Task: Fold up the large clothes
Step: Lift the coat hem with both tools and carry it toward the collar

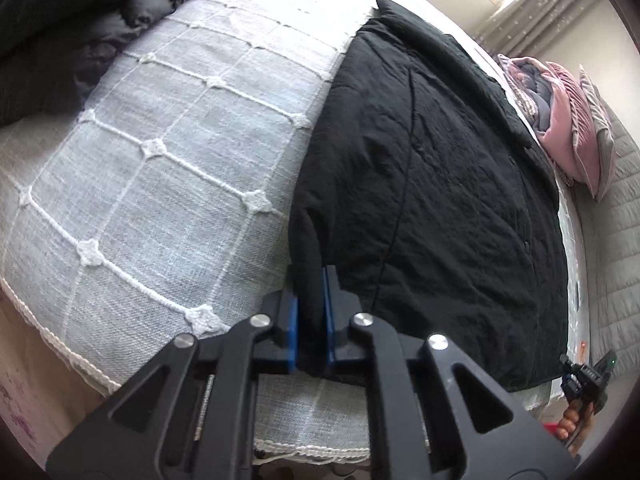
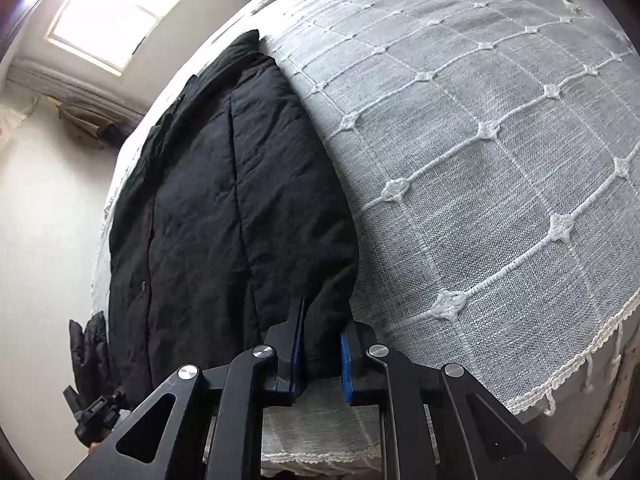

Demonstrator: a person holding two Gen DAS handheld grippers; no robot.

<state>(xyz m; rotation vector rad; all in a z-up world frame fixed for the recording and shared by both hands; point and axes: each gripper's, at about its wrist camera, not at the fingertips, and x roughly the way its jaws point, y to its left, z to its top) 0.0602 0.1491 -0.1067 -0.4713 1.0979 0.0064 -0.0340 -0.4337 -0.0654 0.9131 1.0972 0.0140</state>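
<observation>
- The black padded coat (image 1: 432, 184) lies flat on the bed, on the grey checked bedspread (image 1: 160, 168) and along its window-side edge, with its hem towards the foot of the bed. That leaves open cover beside it to fold onto.
- The left gripper (image 1: 311, 320) has its jaws clamped on the hem corner nearest the open bedspread; the blue pads pinch dark cloth between them.
- The right gripper (image 2: 320, 344) is likewise closed on a fold of the hem.
- Holding the bottom edge at two points probably lets the hem rise evenly and travel towards the collar without sagging.
- Pink bedding (image 1: 560, 128) sits beyond the coat, and a dark heap (image 1: 80, 20) lies on the far side, both clear of the likely fold.
</observation>
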